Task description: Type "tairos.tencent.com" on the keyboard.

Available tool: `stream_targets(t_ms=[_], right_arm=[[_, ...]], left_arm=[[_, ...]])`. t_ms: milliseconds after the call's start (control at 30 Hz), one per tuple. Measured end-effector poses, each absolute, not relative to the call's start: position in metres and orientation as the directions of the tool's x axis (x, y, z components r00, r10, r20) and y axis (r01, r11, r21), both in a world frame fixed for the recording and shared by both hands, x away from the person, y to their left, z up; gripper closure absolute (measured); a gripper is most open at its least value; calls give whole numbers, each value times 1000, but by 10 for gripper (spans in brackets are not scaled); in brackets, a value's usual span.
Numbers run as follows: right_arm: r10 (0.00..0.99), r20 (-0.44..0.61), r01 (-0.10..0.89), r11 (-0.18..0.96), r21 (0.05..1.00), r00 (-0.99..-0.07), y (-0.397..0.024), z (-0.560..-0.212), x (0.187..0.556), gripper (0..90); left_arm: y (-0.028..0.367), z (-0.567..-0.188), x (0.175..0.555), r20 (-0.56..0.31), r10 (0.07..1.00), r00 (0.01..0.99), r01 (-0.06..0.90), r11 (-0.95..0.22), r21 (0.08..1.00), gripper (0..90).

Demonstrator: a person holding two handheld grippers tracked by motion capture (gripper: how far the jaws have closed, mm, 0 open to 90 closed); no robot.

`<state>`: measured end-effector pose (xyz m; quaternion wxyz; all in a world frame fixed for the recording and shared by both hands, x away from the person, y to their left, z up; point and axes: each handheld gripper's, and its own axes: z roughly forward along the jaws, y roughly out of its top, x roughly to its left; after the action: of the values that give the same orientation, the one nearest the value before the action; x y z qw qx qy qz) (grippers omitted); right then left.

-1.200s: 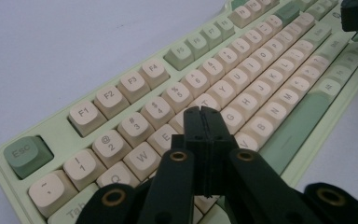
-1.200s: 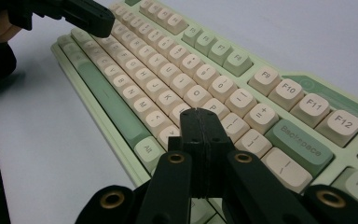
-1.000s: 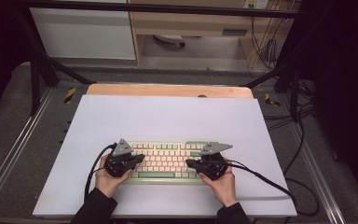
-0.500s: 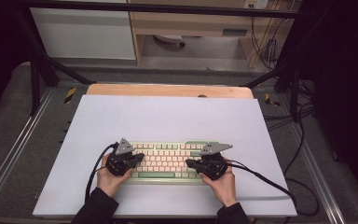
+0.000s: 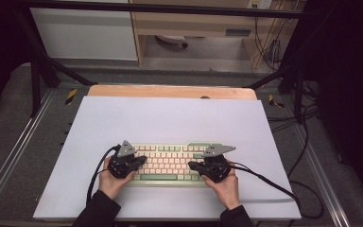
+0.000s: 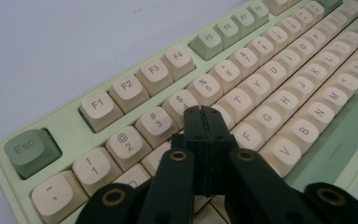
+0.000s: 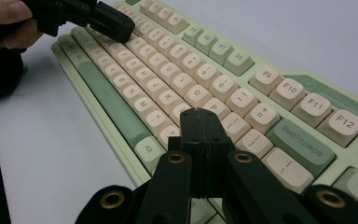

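Fingers pressed together on both grippers, nothing held. Left gripper [image 6: 204,112] tips over kbd's R/T keys; right gripper [image 7: 200,114] tips over P/[ keys. Keyboard [image 5: 170,161]: green case, cream caps, at 6 o'clock on white mat [image 5: 170,118], near front edge. Left hand [image 5: 113,182] at 9 o'clock of kbd, right hand [image 5: 224,187] at 3. Wood tabletop [image 5: 170,91] at 12 beyond mat.
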<state>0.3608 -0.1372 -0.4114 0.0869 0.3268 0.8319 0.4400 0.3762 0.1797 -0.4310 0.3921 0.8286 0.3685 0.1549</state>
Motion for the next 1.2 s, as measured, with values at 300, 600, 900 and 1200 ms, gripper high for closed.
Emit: stream_targets(t_ms=[300, 600, 900, 1200], right_arm=[[620, 148, 467, 390, 794, -770, -137, -410, 360, 900], [616, 163, 471, 377, 797, -770, -135, -410, 360, 900], [603, 161, 465, 391, 794, -782, -127, -410, 360, 900], [586, 159, 457, 406, 791, -794, -114, -412, 359, 900]], left_arm=[[184, -426, 370, -38, 720, 693, 477, -419, 772, 900], [192, -421, 363, -48, 713, 699, 472, -410, 780, 900], [200, -422, 358, -55, 712, 700, 476, -408, 779, 900], [209, -423, 355, -65, 715, 696, 483, -399, 780, 900]])
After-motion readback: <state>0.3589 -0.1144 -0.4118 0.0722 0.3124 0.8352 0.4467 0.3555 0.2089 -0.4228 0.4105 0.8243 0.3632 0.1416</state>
